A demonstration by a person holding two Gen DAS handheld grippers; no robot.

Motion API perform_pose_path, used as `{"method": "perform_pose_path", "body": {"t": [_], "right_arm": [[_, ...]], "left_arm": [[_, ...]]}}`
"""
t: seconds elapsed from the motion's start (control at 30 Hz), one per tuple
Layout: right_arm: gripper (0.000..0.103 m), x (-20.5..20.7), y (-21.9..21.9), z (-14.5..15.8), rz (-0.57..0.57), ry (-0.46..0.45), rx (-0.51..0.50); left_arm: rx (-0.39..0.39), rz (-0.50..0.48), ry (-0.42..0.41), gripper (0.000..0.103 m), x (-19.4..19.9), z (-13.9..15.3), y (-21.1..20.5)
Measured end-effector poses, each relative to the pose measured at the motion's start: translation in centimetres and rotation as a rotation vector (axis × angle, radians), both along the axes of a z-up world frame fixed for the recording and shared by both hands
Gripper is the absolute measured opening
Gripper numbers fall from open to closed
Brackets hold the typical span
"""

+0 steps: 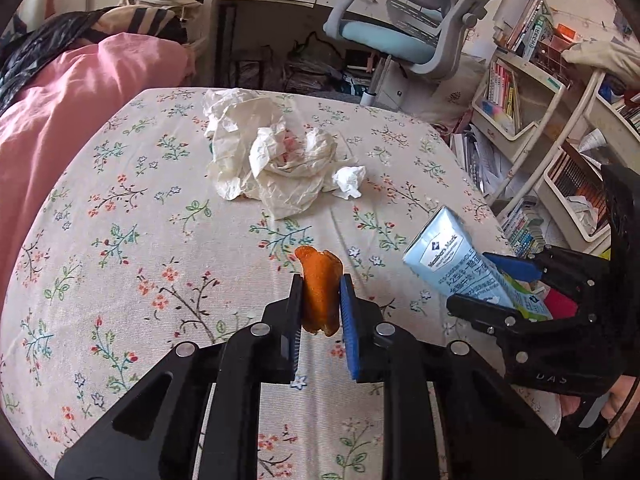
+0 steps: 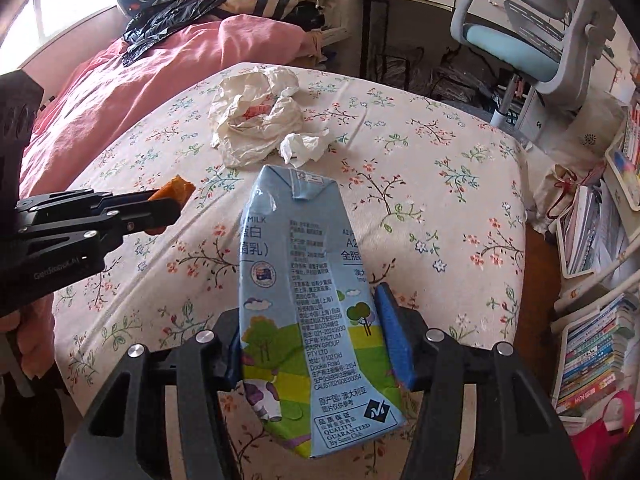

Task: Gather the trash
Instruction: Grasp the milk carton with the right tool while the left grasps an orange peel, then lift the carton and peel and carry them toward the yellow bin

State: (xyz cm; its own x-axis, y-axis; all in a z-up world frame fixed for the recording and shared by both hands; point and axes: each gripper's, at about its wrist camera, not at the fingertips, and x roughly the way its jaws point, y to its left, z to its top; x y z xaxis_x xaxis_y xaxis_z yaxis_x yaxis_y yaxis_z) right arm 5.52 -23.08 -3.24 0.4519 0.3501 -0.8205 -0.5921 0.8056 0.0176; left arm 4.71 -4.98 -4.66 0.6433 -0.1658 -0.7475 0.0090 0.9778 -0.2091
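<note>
Both hands are loaded now: the left gripper (image 1: 320, 308) is clamped on an orange peel (image 1: 320, 288), the right gripper (image 2: 308, 340) is squeezing a milk carton (image 2: 308, 300), both lifted off the bed (image 1: 120, 240). The crumpled bag (image 1: 256, 152) and tissue (image 1: 349, 181) lie uncollected ahead. Roughly halfway, I'd say.

My left claw (image 1: 320, 308): black angular arms, silver round screws, ribbed blue pads. My right claw (image 2: 312, 344): same black frame, blue pads, pale lettering on its side.
</note>
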Motion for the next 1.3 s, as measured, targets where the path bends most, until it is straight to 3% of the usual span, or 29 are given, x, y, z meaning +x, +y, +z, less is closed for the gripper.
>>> {"method": "perform_pose_path", "body": {"t": [0.27,0.53,1.3], "right_arm": [[0.055,-1.3,0.0,-0.2,0.036,-0.027,-0.043],[0.055,-1.7,-1.6,0.5,0.001,-0.028,0.02],[0.055,-2.7,-2.4,0.3,-0.01,-0.014,0.079]], "left_arm": [[-0.004,-0.007,-0.02,0.017,-0.1,-0.1,-2.6],[-0.009,-0.004,-0.027,0.017,-0.4,-0.3,-3.7],[-0.016,0.01,-0.046,0.017,-0.8,-0.3,-4.4]]}}
